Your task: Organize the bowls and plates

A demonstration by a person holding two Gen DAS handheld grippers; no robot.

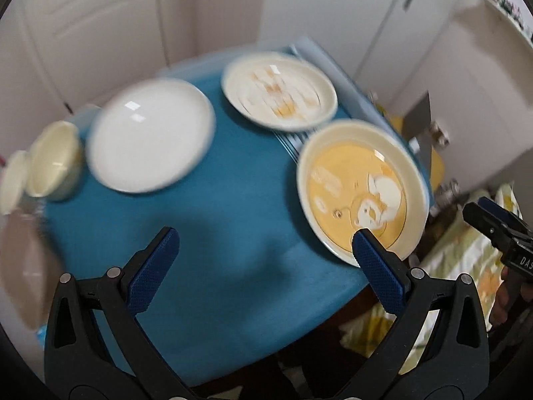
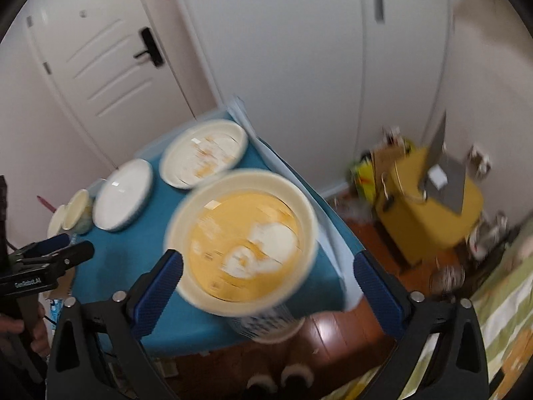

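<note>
A blue-covered table (image 1: 216, 226) holds a plain white plate (image 1: 150, 133), a cream plate with faint orange marks (image 1: 279, 90), a yellow-centred cartoon plate (image 1: 359, 190) at the right edge, and two small cream bowls (image 1: 55, 160) at the left. My left gripper (image 1: 263, 253) is open and empty above the table's front; its right finger overlaps the yellow plate's near rim. My right gripper (image 2: 266, 273) is open, jaws to either side of the yellow plate (image 2: 243, 243), not touching it. The white plate (image 2: 123, 195), marked plate (image 2: 203, 153) and bowls (image 2: 78, 211) lie beyond.
White doors and wall panels stand behind the table. A yellow box (image 2: 429, 213) with clutter sits on the wooden floor to the right. A striped green cloth (image 2: 499, 316) lies at the far right. The left gripper also shows in the right wrist view (image 2: 56, 250).
</note>
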